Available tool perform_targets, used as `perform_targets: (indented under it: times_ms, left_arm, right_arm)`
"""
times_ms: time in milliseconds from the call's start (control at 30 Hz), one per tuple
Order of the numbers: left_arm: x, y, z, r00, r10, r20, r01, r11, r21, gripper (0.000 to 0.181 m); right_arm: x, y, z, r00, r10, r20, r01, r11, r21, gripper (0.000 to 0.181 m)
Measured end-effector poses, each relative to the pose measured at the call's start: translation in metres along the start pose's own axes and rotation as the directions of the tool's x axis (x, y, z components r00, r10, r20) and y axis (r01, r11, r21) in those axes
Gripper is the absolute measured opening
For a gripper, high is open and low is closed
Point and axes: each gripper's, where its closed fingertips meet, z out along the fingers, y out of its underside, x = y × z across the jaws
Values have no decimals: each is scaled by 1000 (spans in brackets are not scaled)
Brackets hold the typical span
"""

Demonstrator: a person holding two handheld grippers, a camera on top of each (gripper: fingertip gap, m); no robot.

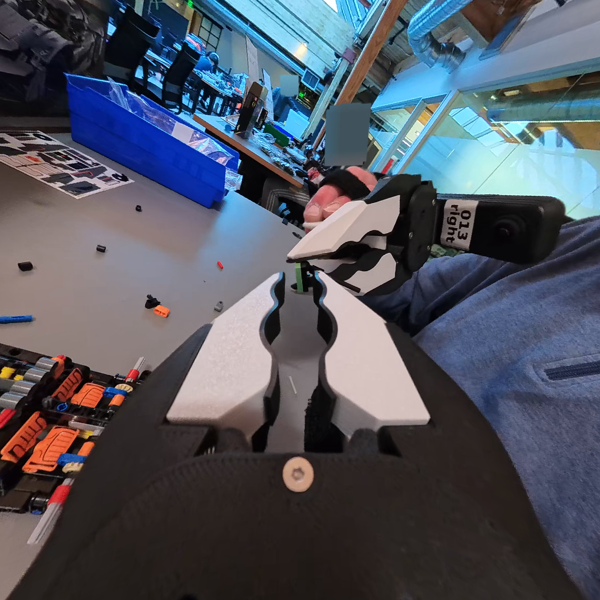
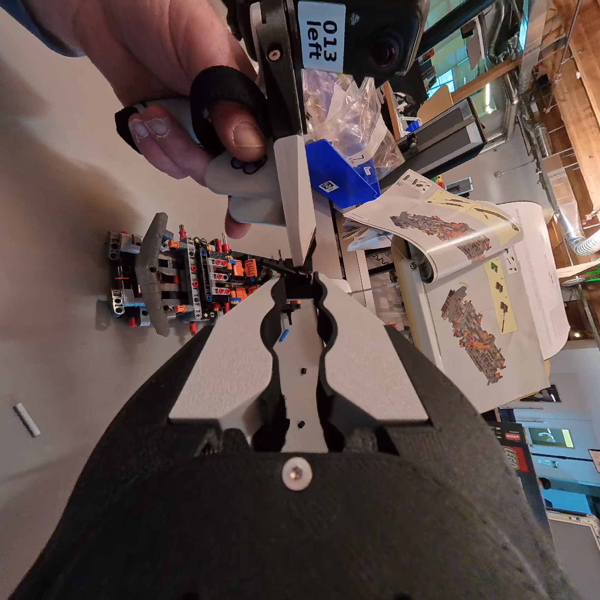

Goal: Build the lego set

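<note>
**Both tools meet on one small piece above the bench**

You hold the two tools tip to tip in the air, over the near edge of the grey bench [image 1: 97, 285]. Your left tool [image 1: 299, 281] has its fingers drawn close at the tips, and a small green and black piece [image 1: 300, 278] sits between them. Your right tool [image 2: 297, 285] comes from the side and pinches a small black part [image 2: 297, 287] at the same spot; whether this is the same piece or a joined one, I cannot tell.

The half-built lego model [image 2: 181, 276], black with orange and red parts, lies on the bench, apart from both tools. Loose small pieces are scattered near it, for example an orange connector [image 1: 161, 311] and a blue pin [image 1: 16, 318]. The instruction booklet [image 2: 454, 259] lies open further back, beside a blue bin [image 1: 139, 139] with clear plastic bags inside.
</note>
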Motion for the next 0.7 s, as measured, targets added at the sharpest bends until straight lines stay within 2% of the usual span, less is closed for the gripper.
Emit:
perform_targets:
  times_ms: [200,433,700]
  left_arm:
    - [-5,-5,-6,996,63,67,-63,998,-9,23]
    - [-21,-15,-33,950,218,224,-206,976,-75,22]
    - [-29,-13,-45,915,295,274,-266,954,-137,20]
  right_arm:
    - [1,4,-1,999,38,5,-38,999,-1,14]
    - [10,17,-5,990,142,0,-142,990,-5,14]
    - [5,26,-3,983,185,22,-184,983,-27,14]
